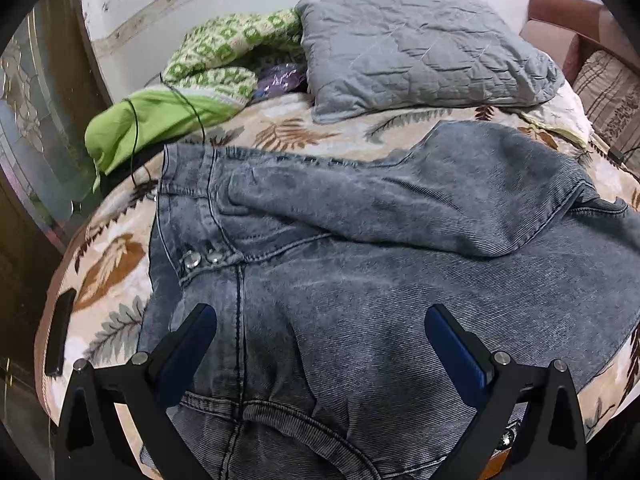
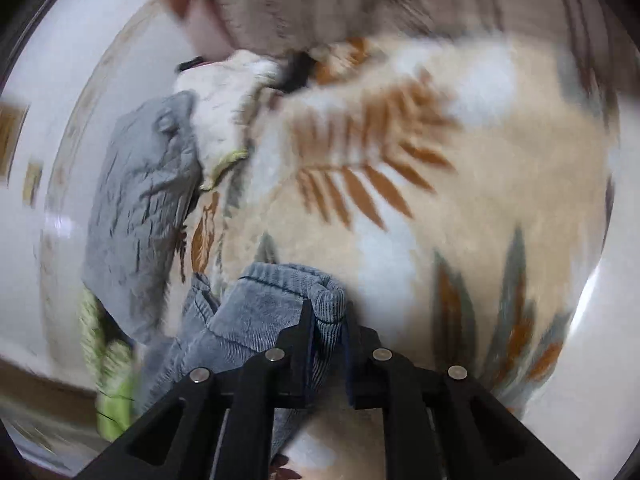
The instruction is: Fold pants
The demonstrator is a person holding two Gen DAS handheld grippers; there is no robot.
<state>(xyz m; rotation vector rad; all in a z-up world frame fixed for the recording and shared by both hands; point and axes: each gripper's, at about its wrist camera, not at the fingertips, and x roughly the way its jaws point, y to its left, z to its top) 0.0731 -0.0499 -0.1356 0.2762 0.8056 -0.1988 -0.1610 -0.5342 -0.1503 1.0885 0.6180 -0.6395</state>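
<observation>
Grey-blue washed jeans (image 1: 360,280) lie spread on the leaf-patterned bedspread (image 1: 288,128), waistband and two metal buttons at the left. One leg is folded back across the top toward the right. My left gripper (image 1: 320,328) hovers open over the seat of the jeans, nothing between its blue pads. In the right wrist view my right gripper (image 2: 328,316) is shut on a bunched hem of the jeans (image 2: 276,300), lifted above the bedspread (image 2: 480,184); that view is blurred.
A grey quilted pillow (image 1: 420,48) lies at the back of the bed, a green patterned blanket (image 1: 224,52) and green cloth with a black cord at the back left. A dark phone-like object (image 1: 60,332) sits by the left edge. A pink headboard (image 1: 560,20) stands at the back right.
</observation>
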